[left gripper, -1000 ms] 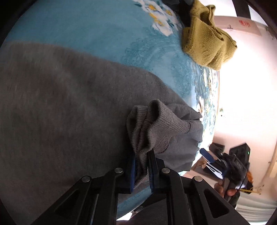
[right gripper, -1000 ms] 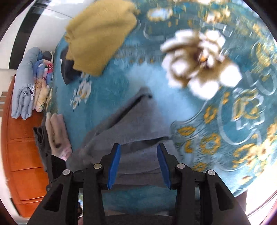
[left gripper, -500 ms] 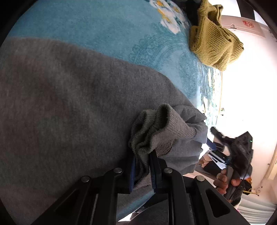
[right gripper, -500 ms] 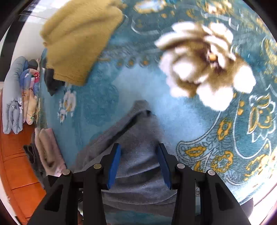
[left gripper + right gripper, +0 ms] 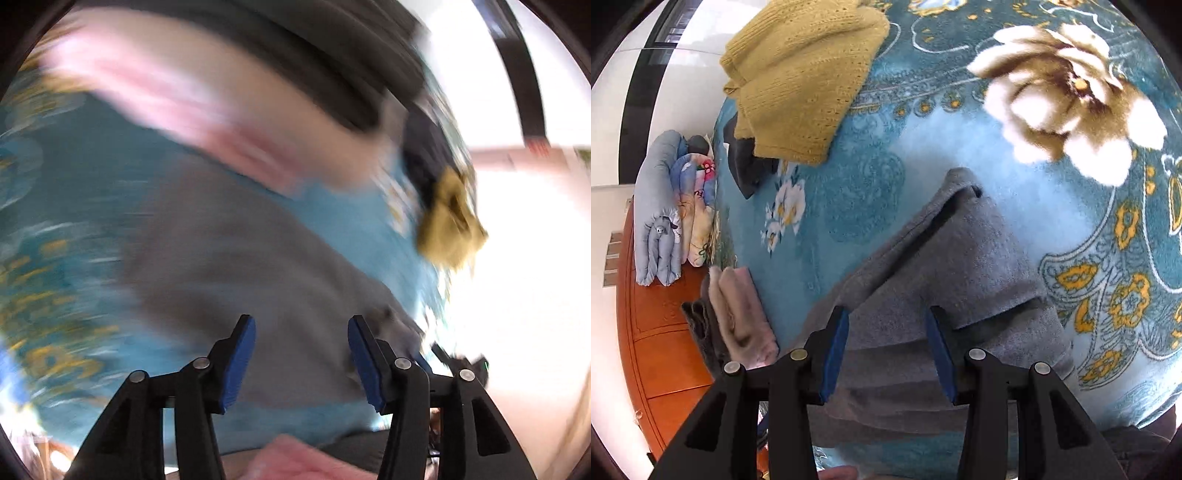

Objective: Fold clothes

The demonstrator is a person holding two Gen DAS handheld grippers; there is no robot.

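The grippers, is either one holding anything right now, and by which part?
Nothing is held. The left gripper has just been opening, its jaws empty above the grey sweater. The right gripper is open over the sweater too, not pinching it.

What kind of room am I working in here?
Probably a bedroom at home: clothes lie on a teal floral plush blanket spread like a bed cover, rolled pale-blue and patterned quilts are stacked beside it, and an orange-brown wooden panel runs alongside, likely a bed frame.

You're looking at a teal floral blanket [image 5: 960,155] spread wide, an orange wooden cabinet [image 5: 653,332] to its left, and white walls [image 5: 613,122] washed in bright daylight.
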